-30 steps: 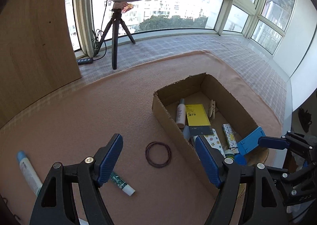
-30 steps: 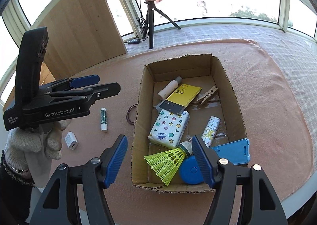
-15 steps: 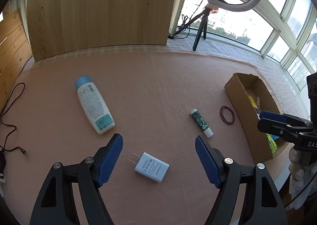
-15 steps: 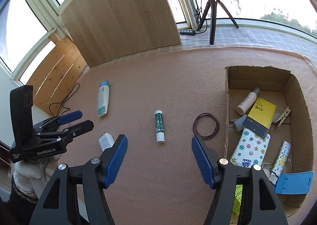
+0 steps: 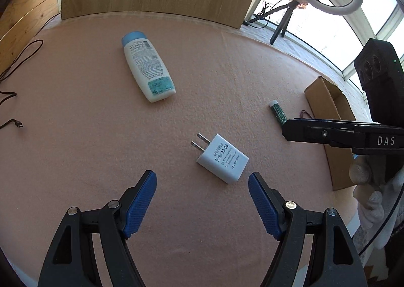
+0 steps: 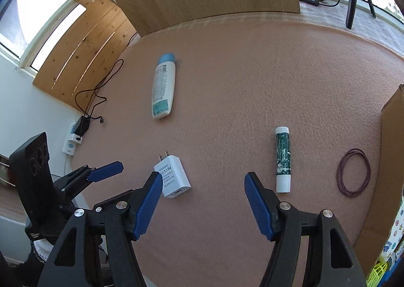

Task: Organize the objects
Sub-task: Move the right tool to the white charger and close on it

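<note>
The right gripper (image 5: 286, 129), seen from the left wrist, bore the white letters "DAS" on its black body. The white charger (image 5: 222, 161) carried small grey print: "AC/DC ADAPTER" along one edge, an "FC" mark and a "CE" mark; the finer lines beside them were too small to read. The bottle (image 5: 147, 71) showed a block of fine print and a barcode, none of it legible. The green stick's (image 6: 282, 159) pattern gave no readable words.

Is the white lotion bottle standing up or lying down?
Lying down. The white bottle rests flat on its side on the pink mat, blue cap pointing toward the wooden board.
</note>
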`<move>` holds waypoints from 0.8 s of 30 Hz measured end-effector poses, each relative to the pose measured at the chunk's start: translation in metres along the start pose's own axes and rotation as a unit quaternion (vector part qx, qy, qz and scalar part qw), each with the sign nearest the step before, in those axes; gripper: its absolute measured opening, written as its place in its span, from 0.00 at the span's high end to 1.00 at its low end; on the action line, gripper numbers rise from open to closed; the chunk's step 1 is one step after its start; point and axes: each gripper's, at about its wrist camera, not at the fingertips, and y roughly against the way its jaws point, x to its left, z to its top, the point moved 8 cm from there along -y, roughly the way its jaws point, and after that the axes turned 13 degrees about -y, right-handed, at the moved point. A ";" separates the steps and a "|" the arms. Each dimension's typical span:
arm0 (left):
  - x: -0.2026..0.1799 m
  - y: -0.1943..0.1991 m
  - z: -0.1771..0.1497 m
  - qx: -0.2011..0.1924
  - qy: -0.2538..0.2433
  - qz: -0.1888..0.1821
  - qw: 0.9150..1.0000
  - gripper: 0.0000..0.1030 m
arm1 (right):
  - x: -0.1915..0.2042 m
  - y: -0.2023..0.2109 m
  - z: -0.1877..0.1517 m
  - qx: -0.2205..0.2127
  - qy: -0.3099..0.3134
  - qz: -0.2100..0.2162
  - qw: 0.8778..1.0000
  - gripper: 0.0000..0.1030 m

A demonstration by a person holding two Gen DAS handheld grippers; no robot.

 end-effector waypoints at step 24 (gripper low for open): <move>-0.019 -0.044 0.004 0.019 0.036 -0.083 0.996 0.46 | 0.030 -0.071 -0.012 0.106 -0.002 0.008 0.994 0.64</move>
